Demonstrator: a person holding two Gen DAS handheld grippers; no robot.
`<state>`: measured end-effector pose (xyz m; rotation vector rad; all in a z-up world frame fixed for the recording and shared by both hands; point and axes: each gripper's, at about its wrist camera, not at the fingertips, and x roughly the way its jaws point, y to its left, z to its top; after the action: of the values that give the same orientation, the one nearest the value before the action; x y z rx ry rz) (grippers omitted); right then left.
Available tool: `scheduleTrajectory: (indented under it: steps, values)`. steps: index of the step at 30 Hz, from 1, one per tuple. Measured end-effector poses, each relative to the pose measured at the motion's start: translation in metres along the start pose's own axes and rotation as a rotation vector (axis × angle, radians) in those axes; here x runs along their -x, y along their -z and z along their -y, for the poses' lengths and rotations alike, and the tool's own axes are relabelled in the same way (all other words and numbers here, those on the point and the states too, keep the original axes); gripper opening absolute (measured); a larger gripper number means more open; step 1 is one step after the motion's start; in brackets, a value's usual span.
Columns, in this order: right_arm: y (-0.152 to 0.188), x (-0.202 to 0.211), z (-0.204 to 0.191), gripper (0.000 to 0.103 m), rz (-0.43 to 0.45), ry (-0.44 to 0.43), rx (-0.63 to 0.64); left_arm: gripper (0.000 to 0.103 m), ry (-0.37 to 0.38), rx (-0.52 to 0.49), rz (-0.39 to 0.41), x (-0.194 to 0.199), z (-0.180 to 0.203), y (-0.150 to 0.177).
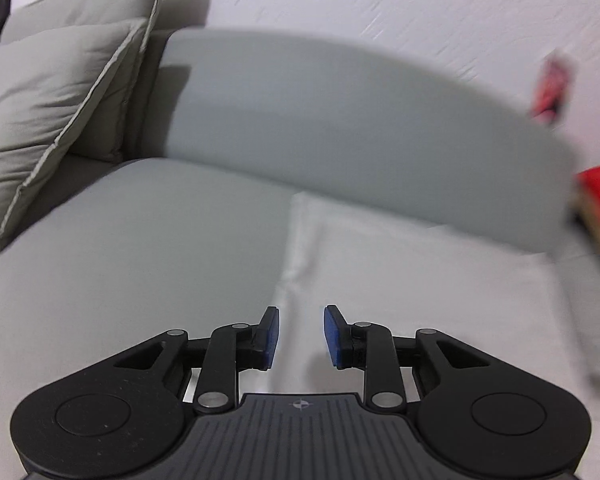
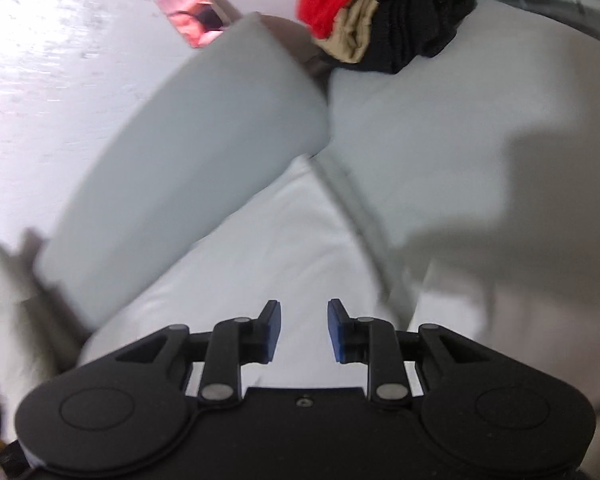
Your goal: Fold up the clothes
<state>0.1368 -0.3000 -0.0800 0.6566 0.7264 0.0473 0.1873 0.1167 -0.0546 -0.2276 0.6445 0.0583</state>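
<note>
Hovering left claw (image 1: 301,334) released over white garment (image 1: 420,280) edge, right claw (image 2: 304,330) released

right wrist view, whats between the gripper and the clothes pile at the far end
In the right wrist view, only a white garment and bare grey sofa seat lie between the right gripper and the clothes pile.

My left gripper (image 1: 301,336) sits at the bottom centre of its frame, jaws parted, with a clear gap between the blue pads (image 1: 271,338) and nothing held. My right gripper (image 2: 304,330) sits the same way, low and centred in its own view, blue pads (image 2: 335,332) spread apart and gripping nothing. Both point forward, fingers level.
</note>
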Motion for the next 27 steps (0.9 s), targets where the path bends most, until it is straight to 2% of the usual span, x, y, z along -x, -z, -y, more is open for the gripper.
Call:
scheduleTrajectory:
  steps: [2,5,8,9,11,12,14,16,18,22,24,27]
  values:
    - [0.012,0.033,-0.008,0.026,-0.005,-0.046,0.014,0.028,0.051,-0.012,0.05,0.049,-0.005,0.005]
    - [0.028,0.087,-0.014,0.031,0.006,-0.104,0.031,0.032,0.082,-0.03,0.122,0.113,-0.014,0.009]
    - [0.037,0.135,-0.011,0.035,0.075,-0.112,0.038,0.033,0.114,-0.001,0.168,0.159,-0.029,0.013]
    - [0.037,0.144,-0.01,0.039,0.104,-0.1,0.047,0.037,0.118,-0.011,0.174,0.167,-0.032,0.015]
    - [0.037,0.149,-0.008,0.047,0.122,-0.087,0.071,0.042,0.123,-0.063,0.131,0.169,-0.027,0.028]
    - [0.039,0.143,-0.007,0.051,0.091,-0.09,0.081,0.042,0.127,-0.085,0.089,0.163,-0.02,0.039]
    - [0.048,0.123,-0.007,0.054,0.001,-0.113,0.111,0.043,0.135,-0.129,0.004,0.151,-0.004,0.063]
    - [0.066,0.096,-0.013,0.055,-0.13,-0.161,0.172,0.044,0.141,-0.167,-0.08,0.135,0.018,0.094]
    - [0.089,0.075,-0.023,0.055,-0.187,-0.208,0.292,0.045,0.11,-0.188,-0.14,0.123,0.037,0.123]
    - [0.142,0.07,-0.035,0.055,-0.131,-0.215,0.57,0.052,0.086,-0.196,-0.205,0.126,0.052,0.168]
    - [0.162,0.076,-0.043,0.054,-0.123,-0.188,0.677,0.052,0.03,-0.276,-0.182,0.133,0.06,0.18]
    - [0.178,0.085,-0.052,0.053,-0.1,-0.183,0.799,0.051,0.011,-0.368,-0.125,0.143,0.071,0.186]
